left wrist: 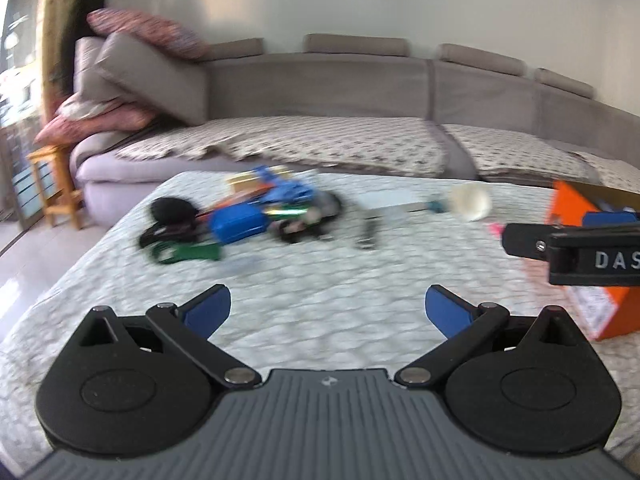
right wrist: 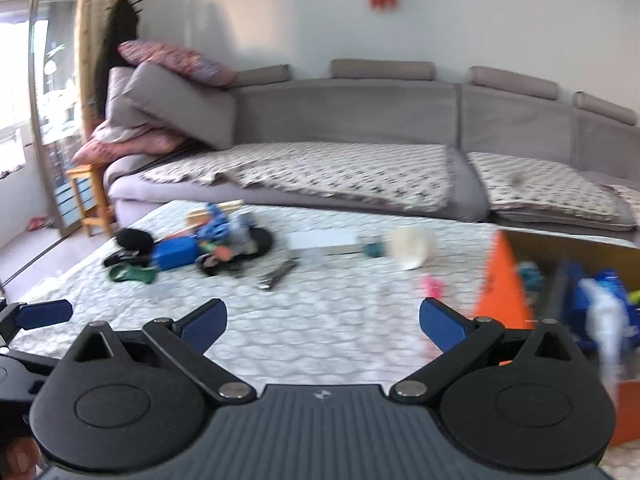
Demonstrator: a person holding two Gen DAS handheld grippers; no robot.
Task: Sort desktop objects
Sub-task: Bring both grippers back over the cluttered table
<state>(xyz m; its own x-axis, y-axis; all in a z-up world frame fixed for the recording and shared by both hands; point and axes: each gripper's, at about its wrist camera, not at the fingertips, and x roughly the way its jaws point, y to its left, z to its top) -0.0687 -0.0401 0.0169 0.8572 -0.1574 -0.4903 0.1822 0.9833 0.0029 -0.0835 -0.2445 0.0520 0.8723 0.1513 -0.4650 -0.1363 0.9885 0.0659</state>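
We held the left gripper (left wrist: 328, 312) and right gripper (right wrist: 322, 322) wide apart and empty above the quilt (left wrist: 320, 280); the orange box (right wrist: 506, 280) stood right of the clutter (left wrist: 244, 216).

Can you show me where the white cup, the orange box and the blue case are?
white cup (right wrist: 412, 249), right wrist view, on its side wall.
orange box (right wrist: 505, 280), right wrist view, on its orange near face.
blue case (left wrist: 239, 223), left wrist view, on its front face.
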